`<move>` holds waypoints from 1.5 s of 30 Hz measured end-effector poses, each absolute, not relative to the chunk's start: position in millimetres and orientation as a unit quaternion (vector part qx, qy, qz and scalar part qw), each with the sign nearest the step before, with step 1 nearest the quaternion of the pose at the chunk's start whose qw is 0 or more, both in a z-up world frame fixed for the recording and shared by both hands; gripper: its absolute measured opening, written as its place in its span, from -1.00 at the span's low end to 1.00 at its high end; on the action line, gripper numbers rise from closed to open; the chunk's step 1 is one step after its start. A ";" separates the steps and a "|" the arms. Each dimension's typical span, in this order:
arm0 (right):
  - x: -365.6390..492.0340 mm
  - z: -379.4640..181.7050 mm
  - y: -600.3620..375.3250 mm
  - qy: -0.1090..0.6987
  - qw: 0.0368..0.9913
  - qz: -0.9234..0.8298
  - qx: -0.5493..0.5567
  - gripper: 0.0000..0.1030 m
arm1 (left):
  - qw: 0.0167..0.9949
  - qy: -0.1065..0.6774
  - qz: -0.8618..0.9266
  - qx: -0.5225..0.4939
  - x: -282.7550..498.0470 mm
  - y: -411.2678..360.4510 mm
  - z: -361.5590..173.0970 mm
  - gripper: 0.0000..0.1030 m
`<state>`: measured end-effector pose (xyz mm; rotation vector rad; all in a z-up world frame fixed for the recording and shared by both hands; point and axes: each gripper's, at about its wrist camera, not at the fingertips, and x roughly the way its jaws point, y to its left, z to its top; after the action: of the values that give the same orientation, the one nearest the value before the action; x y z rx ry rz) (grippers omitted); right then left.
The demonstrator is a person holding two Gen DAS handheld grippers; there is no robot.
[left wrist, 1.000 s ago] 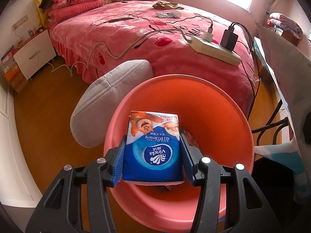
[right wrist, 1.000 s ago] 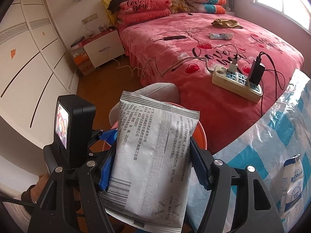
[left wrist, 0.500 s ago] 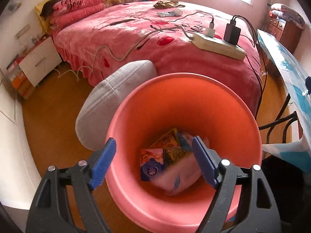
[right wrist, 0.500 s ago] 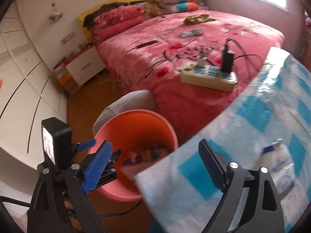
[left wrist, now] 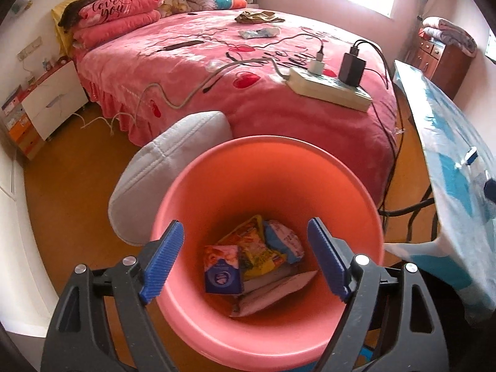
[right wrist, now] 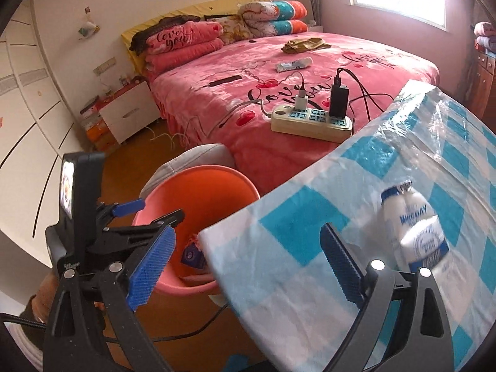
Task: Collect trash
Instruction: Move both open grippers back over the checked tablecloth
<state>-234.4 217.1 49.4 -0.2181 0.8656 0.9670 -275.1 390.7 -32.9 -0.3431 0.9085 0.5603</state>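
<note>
Both packets have just dropped: the left claw (left wrist: 245, 259) and right claw (right wrist: 245, 268) are opening with nothing between them. The blue tissue pack (left wrist: 222, 271) and white wrapper (left wrist: 272, 291) now lie in the pink bin (left wrist: 269, 161). Right of it, a milk bottle (right wrist: 414, 223) waits on the tabletop (right wrist: 310, 229).

Right gripper (right wrist: 246, 259): jaws opening, nothing between them, over the edge of a blue-checked table (right wrist: 310, 248). White bottle (right wrist: 414, 226) lies on the table just beyond the right finger. Orange bin (right wrist: 198, 192) stands left of the table with packets inside, left gripper (right wrist: 145, 214) at its rim; grey cushion (right wrist: 198, 153), bed (right wrist: 279, 71) and power strip (right wrist: 310, 121) behind.
</note>
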 end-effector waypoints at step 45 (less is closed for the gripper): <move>-196.2 39.3 72.2 0.367 0.836 0.406 0.031 0.83 | 0.850 0.439 0.244 -0.160 -234.7 318.1 3.1 0.66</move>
<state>-196.2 72.2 39.3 0.0650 0.7772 0.8588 -234.7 318.1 3.1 -0.3363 0.9245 0.5144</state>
